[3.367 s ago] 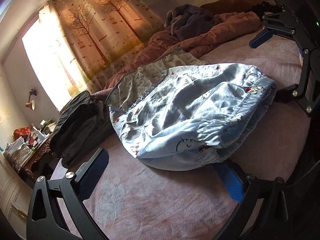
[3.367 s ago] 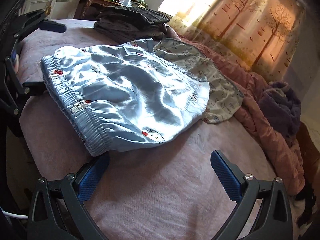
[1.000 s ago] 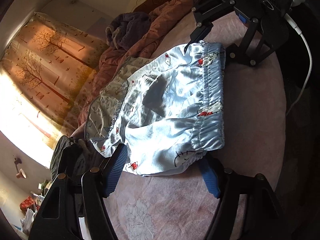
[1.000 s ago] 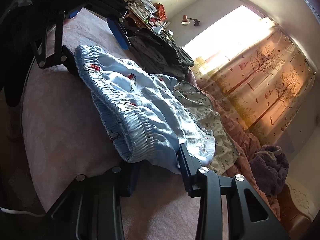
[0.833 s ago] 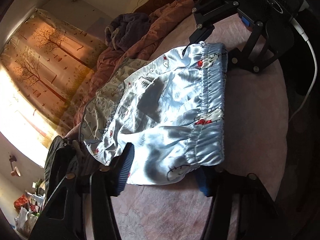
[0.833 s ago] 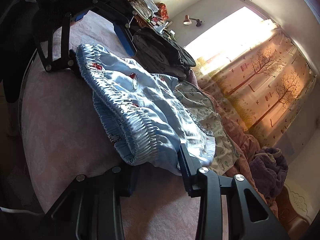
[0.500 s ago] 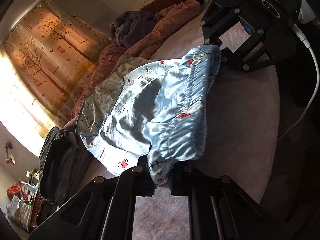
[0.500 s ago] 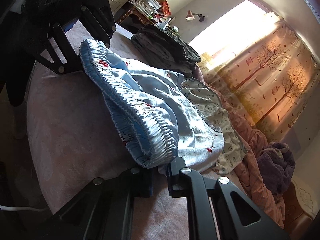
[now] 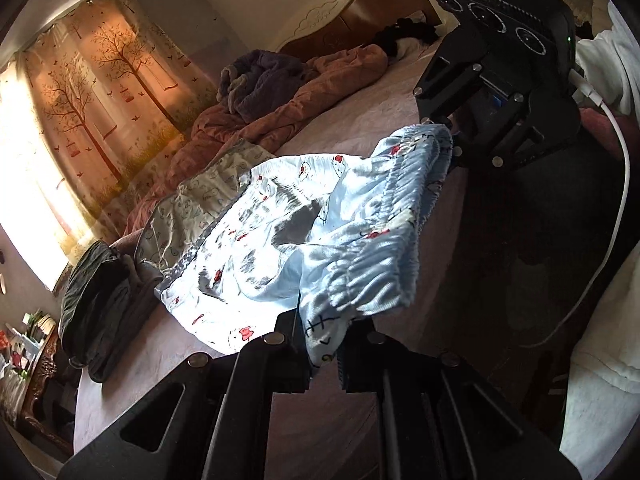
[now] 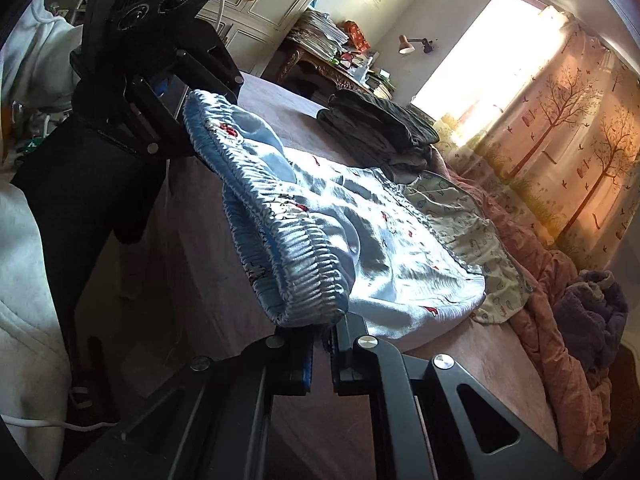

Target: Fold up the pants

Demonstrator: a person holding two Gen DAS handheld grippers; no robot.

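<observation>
Light blue satin pants with small red and white cartoon prints lie on a pink bedspread, their gathered elastic waistband raised off the bed. My left gripper is shut on one end of the waistband. At the other end my right gripper is shut on the band as well. Each gripper shows in the other's view: the right gripper at the upper right, the left gripper at the upper left. The waistband sags between them. The legs still rest on the bed.
A white patterned cloth lies under the pants' far edge. Folded dark clothes sit beside it. A rumpled pink quilt and purple garment lie toward the headboard. A cluttered desk and curtained window stand beyond. A person's white sleeve is near.
Both grippers closed on the waistband ends and lifted them off the bed. The band now hangs raised between them, and the fabric behind it has bunched up.
</observation>
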